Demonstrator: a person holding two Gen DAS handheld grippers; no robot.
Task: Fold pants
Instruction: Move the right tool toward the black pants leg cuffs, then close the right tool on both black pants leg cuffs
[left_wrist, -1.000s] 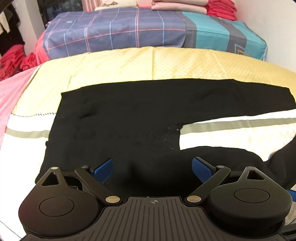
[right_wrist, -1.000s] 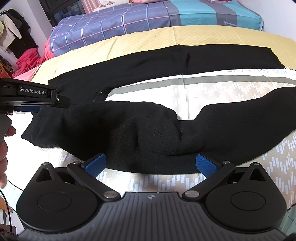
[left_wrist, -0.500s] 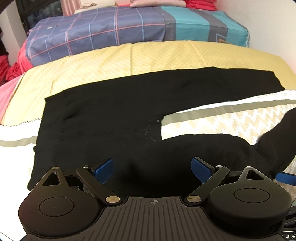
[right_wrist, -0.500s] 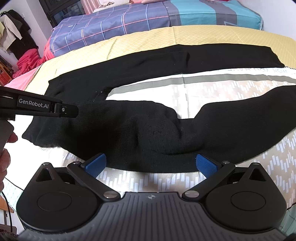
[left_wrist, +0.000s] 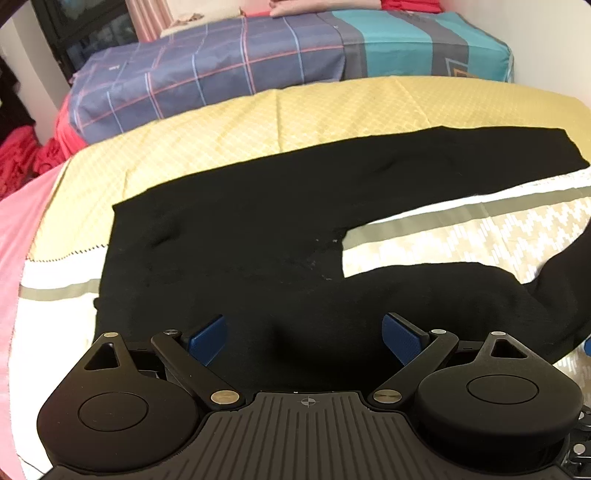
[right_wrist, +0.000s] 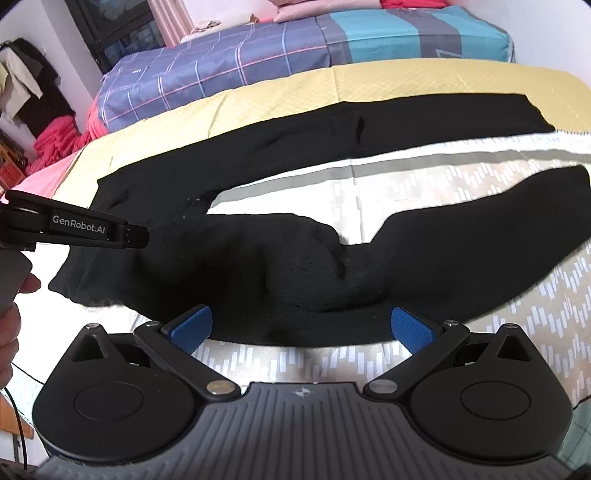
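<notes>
Black pants (left_wrist: 229, 236) lie spread on the bed (left_wrist: 332, 110), legs apart, the near leg rumpled. Left hand-held gripper (left_wrist: 304, 338) and right hand-held gripper (right_wrist: 301, 326) both gape, grasping nothing.

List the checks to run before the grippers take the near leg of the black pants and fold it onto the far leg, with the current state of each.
1. Left gripper open: ok, blue pads apart, nothing held.
2. Right gripper open: ok, nothing held.
3. Black pants in front of both grippers: ok.
4. Far leg lying flat: ok, minor creases only.
5. Near leg straight: not ok, it sags and bunches mid-length.
6. Waistband edge flat: cannot tell, the black fabric hides detail.
</notes>
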